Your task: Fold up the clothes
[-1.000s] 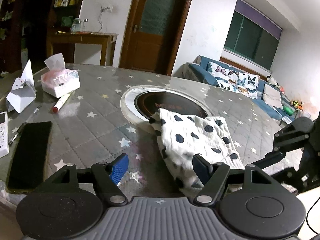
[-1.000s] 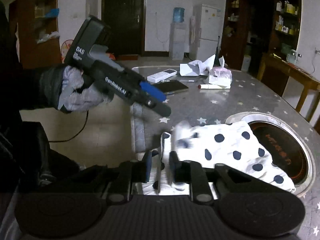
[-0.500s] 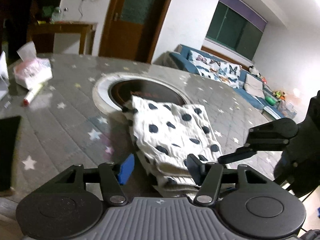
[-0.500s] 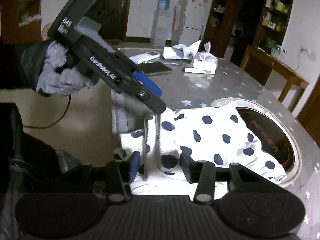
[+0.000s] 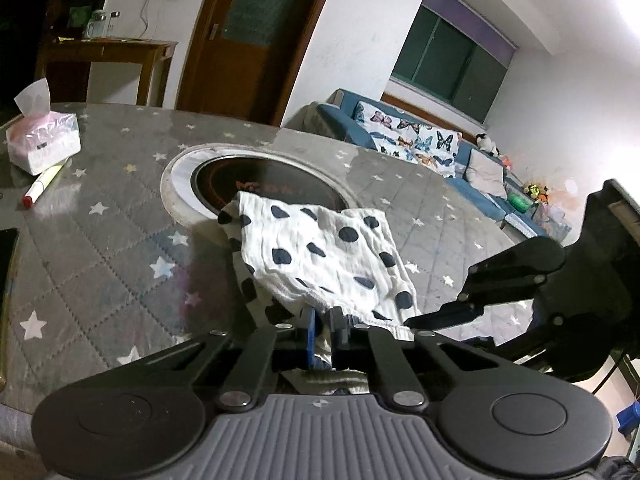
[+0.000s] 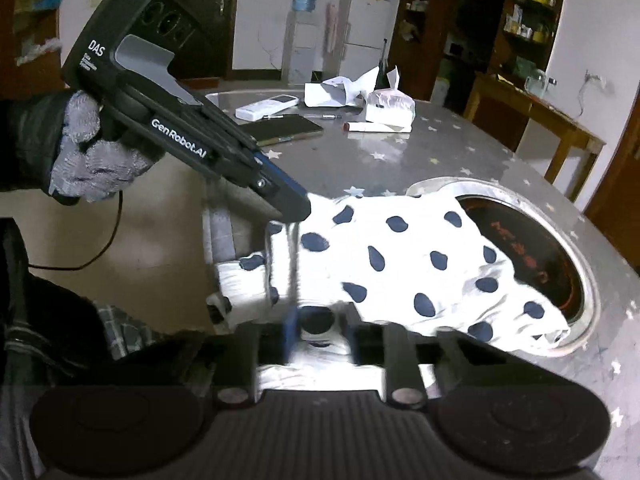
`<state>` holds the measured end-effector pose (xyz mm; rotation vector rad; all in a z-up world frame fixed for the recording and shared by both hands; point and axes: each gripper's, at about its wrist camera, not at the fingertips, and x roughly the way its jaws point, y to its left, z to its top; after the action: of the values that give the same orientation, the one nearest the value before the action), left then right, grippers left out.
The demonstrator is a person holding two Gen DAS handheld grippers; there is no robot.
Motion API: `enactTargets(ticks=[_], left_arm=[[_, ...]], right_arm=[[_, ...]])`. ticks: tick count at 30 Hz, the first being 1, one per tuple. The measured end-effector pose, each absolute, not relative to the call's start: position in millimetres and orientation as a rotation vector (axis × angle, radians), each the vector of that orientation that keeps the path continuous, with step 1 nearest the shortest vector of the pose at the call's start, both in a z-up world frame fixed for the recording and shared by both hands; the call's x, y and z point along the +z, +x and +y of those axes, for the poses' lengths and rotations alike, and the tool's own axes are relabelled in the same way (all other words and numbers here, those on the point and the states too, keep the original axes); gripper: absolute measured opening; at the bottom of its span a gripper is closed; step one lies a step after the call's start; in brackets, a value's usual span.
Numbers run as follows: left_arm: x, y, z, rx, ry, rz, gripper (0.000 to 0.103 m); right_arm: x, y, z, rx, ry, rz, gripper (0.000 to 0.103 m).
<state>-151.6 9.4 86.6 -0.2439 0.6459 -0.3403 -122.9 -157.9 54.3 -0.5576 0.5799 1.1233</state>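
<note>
Our left gripper [image 5: 323, 330] has its two fingers drawn nearly together, pinching the near edge of the folded white cloth with dark navy spots [image 5: 320, 256]. The cloth lies ahead of these jaws on the round grey quilted table with pale stars [image 5: 100, 256], its far corner reaching over the rim of the round inset hotplate with a dark centre [image 5: 256, 184].

Our right gripper [image 6: 318, 334] sits with its fingers part-way apart on either side of a bunched fold at the cloth's near edge; motion blur there keeps us from telling whether they have closed on it. In the left wrist view its black fingertip lies just to the right of our left jaws, touching the cloth's edge.

Far to the left of the left jaws stand a pink and white tissue pack [image 5: 42, 142] and a pale marker with a red cap [image 5: 44, 184].
</note>
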Motion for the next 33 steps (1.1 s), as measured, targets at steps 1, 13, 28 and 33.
enactTargets(ticks=[1,13,28,33], left_arm=[[89.1,-153.6,10.0,-0.346,-0.248,0.640,0.007],[79.1,-161.4,11.5,-0.357,-0.235,0.715,0.011],[71.0,-146.9,21.3,-0.296,-0.306,0.779,0.050],[74.2,-147.7,19.2,-0.327,-0.316,0.776,0.038]], right_arm=[[55.5,-123.1,-159.3,1.125,-0.547,0.575,0.018],[53.6,-132.3,-165.8,1.164,-0.532,0.600,0.028],[42.3,-159.2,-151.8,1.152,-0.800,0.457,0.037],[38.8,-162.0,-152.6,1.137,-0.846,0.439,0.037]])
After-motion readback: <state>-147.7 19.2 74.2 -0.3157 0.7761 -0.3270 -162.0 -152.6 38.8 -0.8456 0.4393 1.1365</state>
